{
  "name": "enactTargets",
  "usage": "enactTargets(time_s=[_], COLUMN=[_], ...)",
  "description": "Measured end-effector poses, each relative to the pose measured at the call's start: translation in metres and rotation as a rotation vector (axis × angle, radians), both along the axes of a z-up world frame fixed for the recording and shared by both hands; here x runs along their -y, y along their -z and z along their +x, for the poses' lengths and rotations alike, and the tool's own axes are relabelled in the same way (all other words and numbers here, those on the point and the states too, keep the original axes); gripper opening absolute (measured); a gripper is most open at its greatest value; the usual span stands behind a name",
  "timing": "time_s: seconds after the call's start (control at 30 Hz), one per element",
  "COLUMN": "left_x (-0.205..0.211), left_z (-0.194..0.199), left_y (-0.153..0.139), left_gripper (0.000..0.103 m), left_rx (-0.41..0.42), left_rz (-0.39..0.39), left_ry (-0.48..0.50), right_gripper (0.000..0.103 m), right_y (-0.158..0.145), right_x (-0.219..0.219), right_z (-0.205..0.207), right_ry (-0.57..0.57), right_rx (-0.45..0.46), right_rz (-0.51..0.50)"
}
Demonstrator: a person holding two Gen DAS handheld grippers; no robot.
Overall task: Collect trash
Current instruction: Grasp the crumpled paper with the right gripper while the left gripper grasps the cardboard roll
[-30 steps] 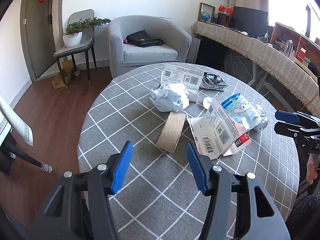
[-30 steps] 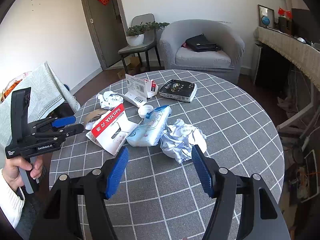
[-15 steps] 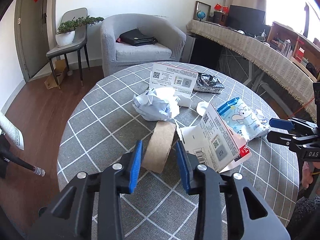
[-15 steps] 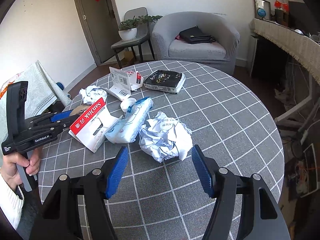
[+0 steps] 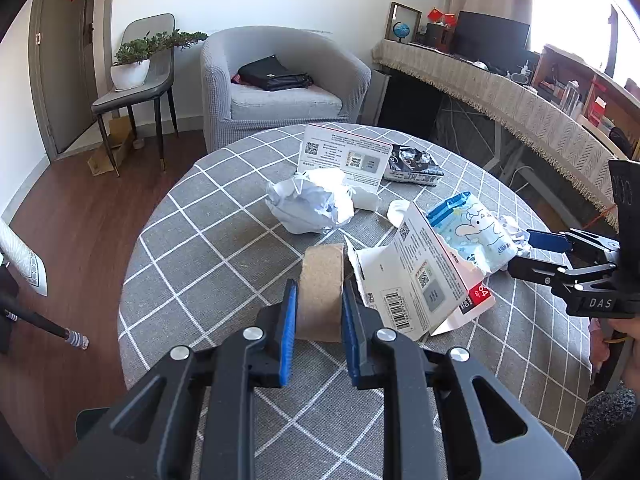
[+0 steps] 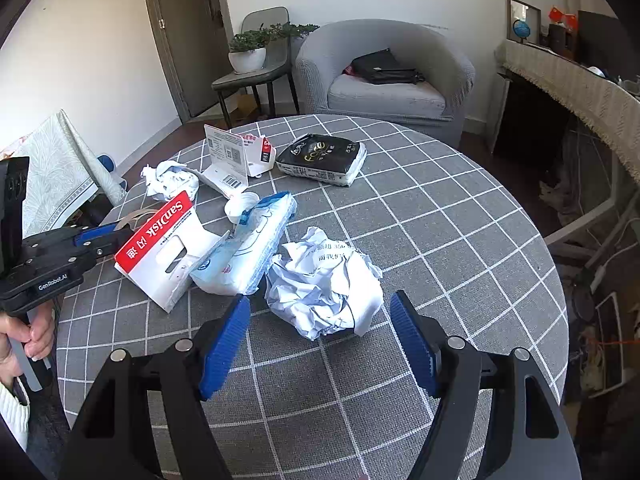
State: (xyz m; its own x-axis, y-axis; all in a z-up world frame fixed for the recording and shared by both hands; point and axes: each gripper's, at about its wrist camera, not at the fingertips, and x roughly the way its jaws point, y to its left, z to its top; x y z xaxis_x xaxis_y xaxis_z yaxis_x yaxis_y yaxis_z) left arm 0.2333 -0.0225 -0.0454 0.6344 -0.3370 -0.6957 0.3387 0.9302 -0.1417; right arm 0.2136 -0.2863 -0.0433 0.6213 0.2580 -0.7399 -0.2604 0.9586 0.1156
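Note:
Trash lies on a round table with a grey checked cloth (image 5: 224, 248). My left gripper (image 5: 318, 312) is shut on a brown cardboard tape ring (image 5: 322, 280) that stands on edge on the cloth. My right gripper (image 6: 320, 332) is open, its blue pads either side of a crumpled white paper ball (image 6: 324, 284) just ahead of it. Between them lie a white and red SanDisk card package (image 6: 160, 240) and a blue tissue pack (image 6: 256, 248). The left gripper also shows in the right wrist view (image 6: 100, 236).
Further back lie a second crumpled paper (image 5: 312, 200), another card package (image 5: 344, 156), a black tissue pack (image 6: 324, 156) and a small white lid (image 6: 240, 204). A grey armchair (image 5: 280, 84) and a chair with a plant (image 5: 136, 68) stand beyond the table.
My left gripper moved forward and closed on the cardboard ring. My right gripper moved closer to the crumpled paper ball and stayed open.

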Motion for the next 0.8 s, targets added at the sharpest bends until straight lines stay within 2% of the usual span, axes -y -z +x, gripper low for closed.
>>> enactTargets(time_s=[0.33, 0.47, 0.67, 0.8], left_x=[-0.015, -0.026, -0.044, -0.057], left_z=[-0.014, -0.020, -0.030, -0.040], left_y=[-0.011, -0.017, -0.028, -0.033], left_gripper=[0.022, 0.022, 0.022, 0.022], left_rx=[0.003, 0.010, 0.027, 0.037], left_rz=[-0.019, -0.024, -0.038, -0.045], left_ry=[0.015, 0.007, -0.013, -0.030], right_gripper=[0.074, 0.059, 0.058, 0.058], right_y=[0.009, 0.010, -0.001, -0.007], right_x=[-0.007, -0.011, -0.012, -0.006], right_z=[0.017, 0.020, 0.015, 0.013], right_ry=[0.049, 0.061, 0.124, 0.179], right_rx=[-0.023, -0.037, -0.010, -0.008], right_rz=[-0.031, -0.046, -0.137, -0.142])
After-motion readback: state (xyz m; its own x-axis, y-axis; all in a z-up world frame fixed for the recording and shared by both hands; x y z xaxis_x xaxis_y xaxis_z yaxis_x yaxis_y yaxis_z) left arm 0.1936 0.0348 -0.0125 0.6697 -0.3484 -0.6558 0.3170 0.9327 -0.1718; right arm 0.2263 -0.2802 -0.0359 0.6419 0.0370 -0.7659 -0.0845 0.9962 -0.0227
